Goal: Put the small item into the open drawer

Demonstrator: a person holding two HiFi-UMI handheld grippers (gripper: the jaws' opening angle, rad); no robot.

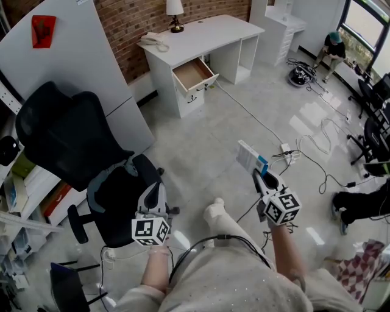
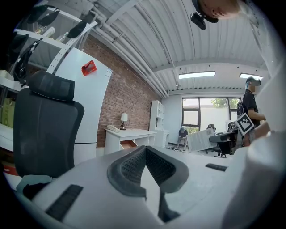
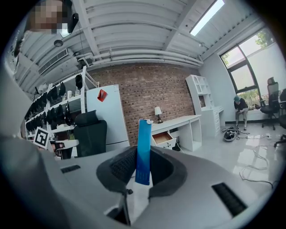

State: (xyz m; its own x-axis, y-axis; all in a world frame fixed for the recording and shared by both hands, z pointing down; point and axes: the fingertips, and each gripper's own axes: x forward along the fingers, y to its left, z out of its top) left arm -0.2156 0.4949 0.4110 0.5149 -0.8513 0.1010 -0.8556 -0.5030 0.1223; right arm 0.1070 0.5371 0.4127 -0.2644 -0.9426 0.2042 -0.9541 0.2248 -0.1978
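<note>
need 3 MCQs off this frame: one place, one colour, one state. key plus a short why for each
1. Where is the open wooden-lined drawer?
A) in the white desk by the brick wall
B) in a black cabinet
C) in a metal trolley

2. What colour is most of the slim flat cardboard box in the right gripper?
A) red
B) blue
C) green

3. How does the left gripper stand?
A) wide open
B) shut on the box
C) shut, nothing between its jaws

Key:
1 A: the head view shows it pulled out of the desk's front.
2 B: the right gripper view shows a blue face clamped between the jaws.
3 C: the left gripper view shows the pads meeting with nothing held.
</note>
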